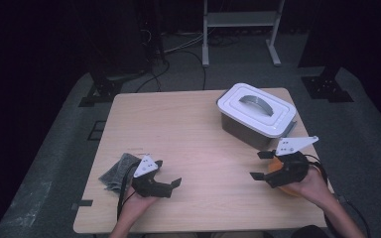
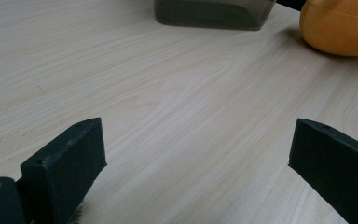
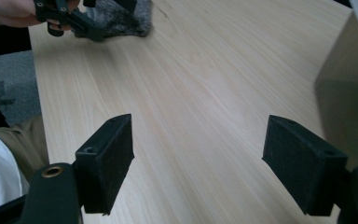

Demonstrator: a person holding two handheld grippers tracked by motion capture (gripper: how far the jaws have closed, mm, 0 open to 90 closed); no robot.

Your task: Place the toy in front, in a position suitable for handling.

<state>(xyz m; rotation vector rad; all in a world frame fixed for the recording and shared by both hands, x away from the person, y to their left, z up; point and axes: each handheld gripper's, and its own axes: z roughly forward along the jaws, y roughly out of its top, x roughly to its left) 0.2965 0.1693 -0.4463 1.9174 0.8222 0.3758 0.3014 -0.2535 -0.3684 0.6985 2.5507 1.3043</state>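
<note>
The orange soft thing [image 2: 340, 25], rounded and plush-looking, lies on the tabletop [image 1: 193, 144] at its near right, mostly hidden in the high view under the right gripper [image 1: 260, 165] that hovers over it. Just beyond it, toward the far right, stands a grey bin [image 1: 250, 130] with a white lid [image 1: 256, 108] and a grey handle. A grey cloth [image 1: 116, 171] lies at the near left edge, touching the left gripper [image 1: 168, 174]. Bare wood lies between the two grippers. Both grippers have their fingers [image 3: 106, 161] spread wide, holding nothing. The orange thing sits well apart from the left gripper's fingers [image 2: 67, 170], far right in their view.
</note>
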